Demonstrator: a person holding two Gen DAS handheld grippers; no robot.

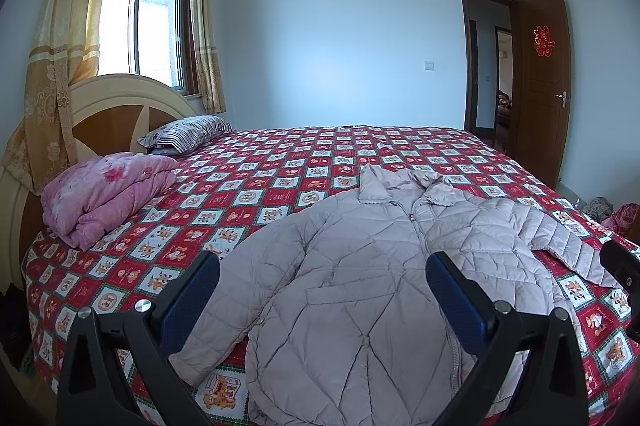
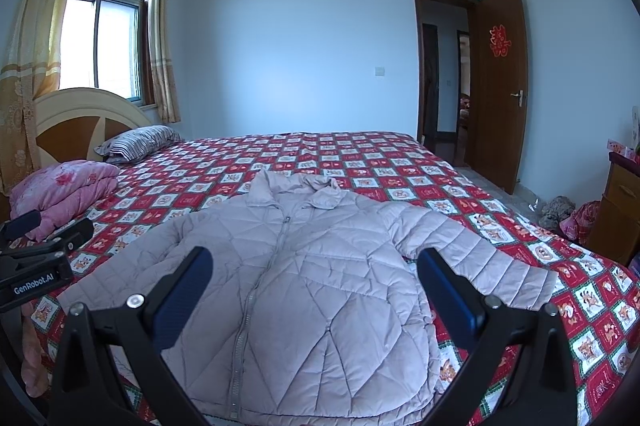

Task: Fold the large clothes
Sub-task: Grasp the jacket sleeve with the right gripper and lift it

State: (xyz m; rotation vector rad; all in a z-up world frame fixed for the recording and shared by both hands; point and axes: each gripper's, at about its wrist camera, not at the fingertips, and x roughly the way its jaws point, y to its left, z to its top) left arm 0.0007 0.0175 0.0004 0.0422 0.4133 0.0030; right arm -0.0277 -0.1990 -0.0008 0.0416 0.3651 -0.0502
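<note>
1. Left gripper: lower part of the left wrist frame. Jaws spread wide, blue pads facing each other, nothing between them but air. The pads hang above the jacket's near half and do not appear to touch it.

2. Right gripper: lower part of the right wrist frame. Jaws equally wide apart, empty, held over the jacket's hem end. Contact with the fabric not evident.

3. Jacket: pale quilted, zipped shut, lying front-up and flat on the bedspread. It fills the lower centre of both frames. Long axis runs hem (bottom of frame, nearest) to collar (mid frame, farthest), straight ahead of both grippers.

4. Sleeves: 1 runs toward the lower left in the left wrist frame, its cuff near the bed's edge; the other spreads toward the right edge in both frames.

5. Key relation, as a judgement: the left-frame sleeve lies just beside the left gripper's left pad, so the left hand is nearer to it; the right sleeve passes just behind the right gripper's right pad, so that hand is nearer there. A first fold likely starts at a sleeve.

6. Farther off: pink quilt at mid left, well apart from the jacket; striped pillow beyond it by the headboard.
</note>
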